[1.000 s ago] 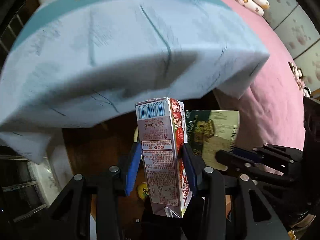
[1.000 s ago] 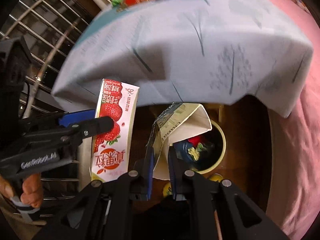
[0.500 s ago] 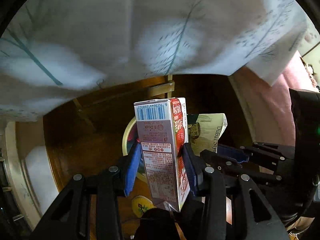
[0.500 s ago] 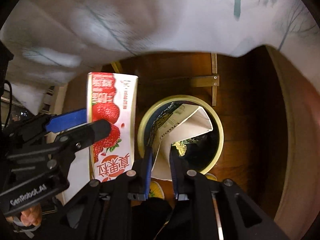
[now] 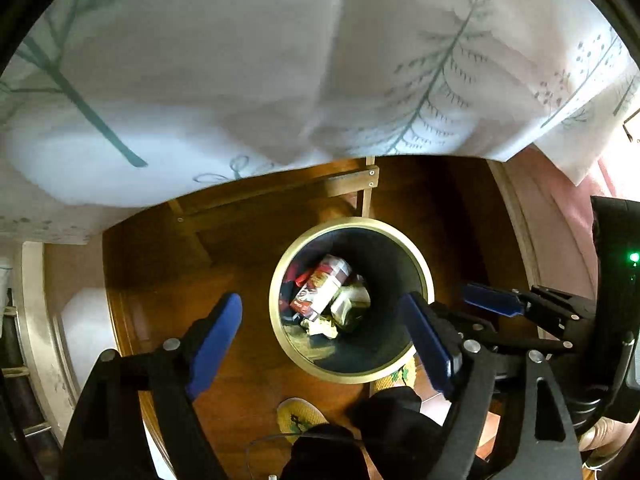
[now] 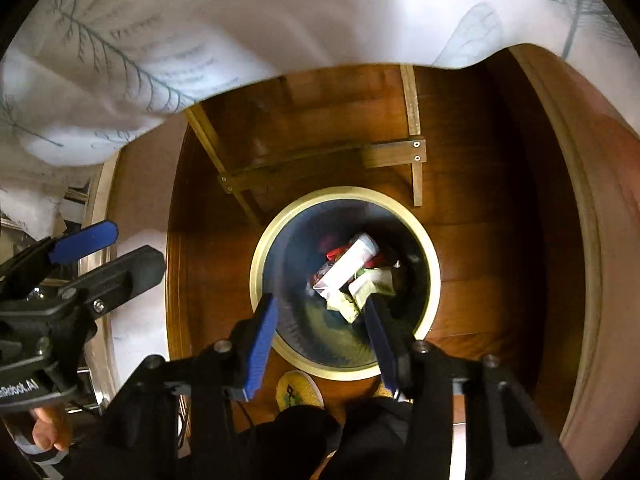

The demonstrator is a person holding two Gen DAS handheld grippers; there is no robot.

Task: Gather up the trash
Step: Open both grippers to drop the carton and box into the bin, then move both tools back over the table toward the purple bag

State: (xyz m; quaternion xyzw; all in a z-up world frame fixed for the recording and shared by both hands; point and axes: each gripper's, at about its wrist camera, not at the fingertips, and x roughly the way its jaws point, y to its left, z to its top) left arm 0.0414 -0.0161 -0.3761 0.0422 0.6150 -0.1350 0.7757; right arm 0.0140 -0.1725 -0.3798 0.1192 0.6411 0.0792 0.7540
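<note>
A round dark trash bin with a pale gold rim (image 5: 416, 256) (image 6: 264, 240) stands on the wooden floor below both grippers. Inside it lie the strawberry milk carton (image 5: 320, 286) (image 6: 348, 266), a crumpled paper package (image 5: 352, 306) (image 6: 370, 286) and other wrappers. My left gripper (image 5: 324, 334) is open and empty above the bin. My right gripper (image 6: 322, 336) is open and empty above the bin's near side. The right gripper also shows at the right of the left wrist view (image 5: 496, 304), and the left gripper at the left of the right wrist view (image 6: 104, 248).
A white tablecloth with tree prints (image 5: 280, 60) (image 6: 240, 20) hangs overhead. A wooden table frame (image 5: 280, 196) (image 6: 320, 160) stands behind the bin. The person's yellow slippers (image 5: 300, 416) (image 6: 298, 394) are just before the bin. Pink bedding (image 6: 616, 184) lies right.
Both grippers moved under the tablecloth to above the bin and opened. The milk carton and the paper package dropped out of them into the bin.
</note>
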